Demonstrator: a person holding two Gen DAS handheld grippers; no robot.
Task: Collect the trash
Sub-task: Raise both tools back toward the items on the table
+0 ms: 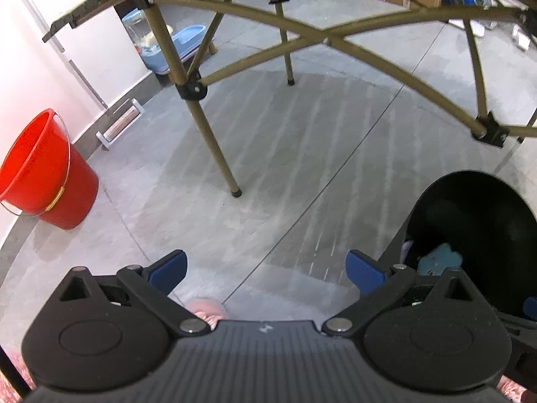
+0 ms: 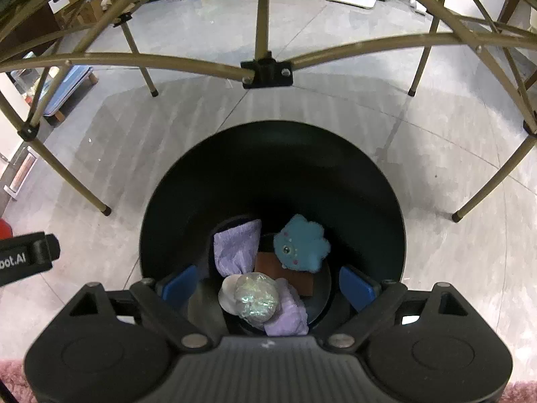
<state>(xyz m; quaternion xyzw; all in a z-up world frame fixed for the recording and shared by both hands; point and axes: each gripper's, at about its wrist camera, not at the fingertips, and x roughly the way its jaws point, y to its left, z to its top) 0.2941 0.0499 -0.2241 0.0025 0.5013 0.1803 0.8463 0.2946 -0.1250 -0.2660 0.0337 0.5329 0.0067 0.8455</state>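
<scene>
A black round bin (image 2: 268,154) stands on the grey floor under a folding table. Inside it lie a shiny crumpled foil ball (image 2: 256,297), lilac cloth (image 2: 236,252), a blue plush toy (image 2: 302,245) and a brown flat piece (image 2: 288,273). My right gripper (image 2: 266,285) hangs over the bin mouth, open, blue pads wide apart; the foil ball lies loose below and between them, touching neither. My left gripper (image 1: 265,270) is open over bare floor, with the bin (image 1: 476,221) to its right.
Tan table legs (image 1: 214,147) and cross braces (image 2: 265,74) span the space above and beyond the bin. A red bucket (image 1: 43,174) stands by the white wall at left. Boxes and bags line the far side. A pink rug edge (image 2: 13,369) lies near me.
</scene>
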